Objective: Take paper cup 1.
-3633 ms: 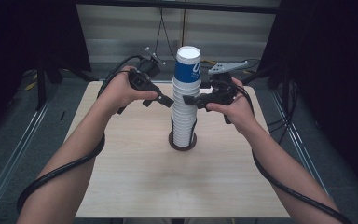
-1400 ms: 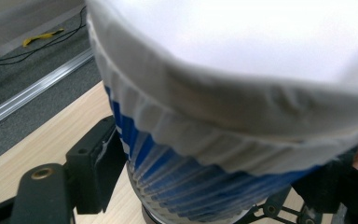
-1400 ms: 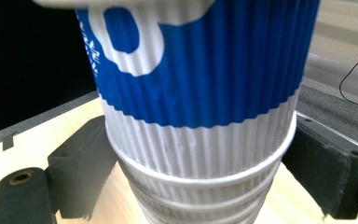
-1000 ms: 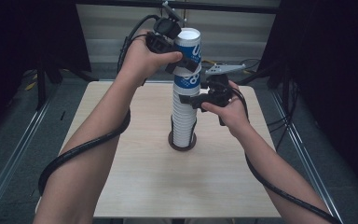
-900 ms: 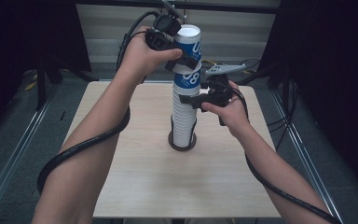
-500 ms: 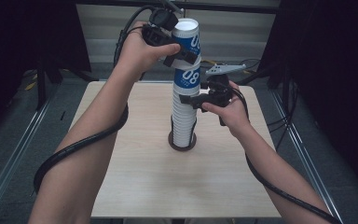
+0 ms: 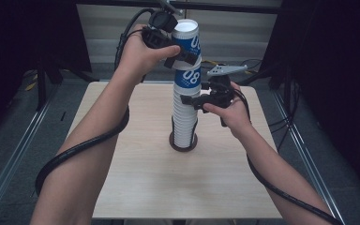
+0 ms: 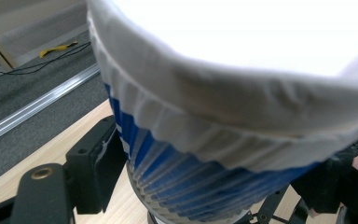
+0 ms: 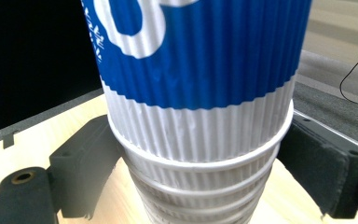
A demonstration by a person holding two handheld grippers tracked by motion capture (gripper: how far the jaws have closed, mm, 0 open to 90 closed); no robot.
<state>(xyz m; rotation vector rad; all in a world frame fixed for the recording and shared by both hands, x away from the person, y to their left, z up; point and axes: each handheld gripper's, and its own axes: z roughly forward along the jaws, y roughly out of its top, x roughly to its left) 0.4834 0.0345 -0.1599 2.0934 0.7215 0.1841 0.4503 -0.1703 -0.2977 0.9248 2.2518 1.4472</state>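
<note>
In the high view one tall stack of cups (image 7: pixel 183 119) stands upright in a dark ring (image 7: pixel 183 144) near the middle of the surface (image 7: pixel 136 183). Two grippers work on it. The left gripper (image 7: pixel 183 54) clamps the top cup (image 7: pixel 186 42), which sits raised and partly out of the stack. The right gripper (image 7: pixel 192 100), below, holds the stack around its upper part.

The left gripper view adds the top cup's white rim (image 8: pixel 223 112) up close, with a black jaw against its ribbed blue wall.

The right gripper view shows the nested rims, at least four, under the blue-banded cup (image 9: pixel 200 70), with the jaws pressed on either side.
</note>
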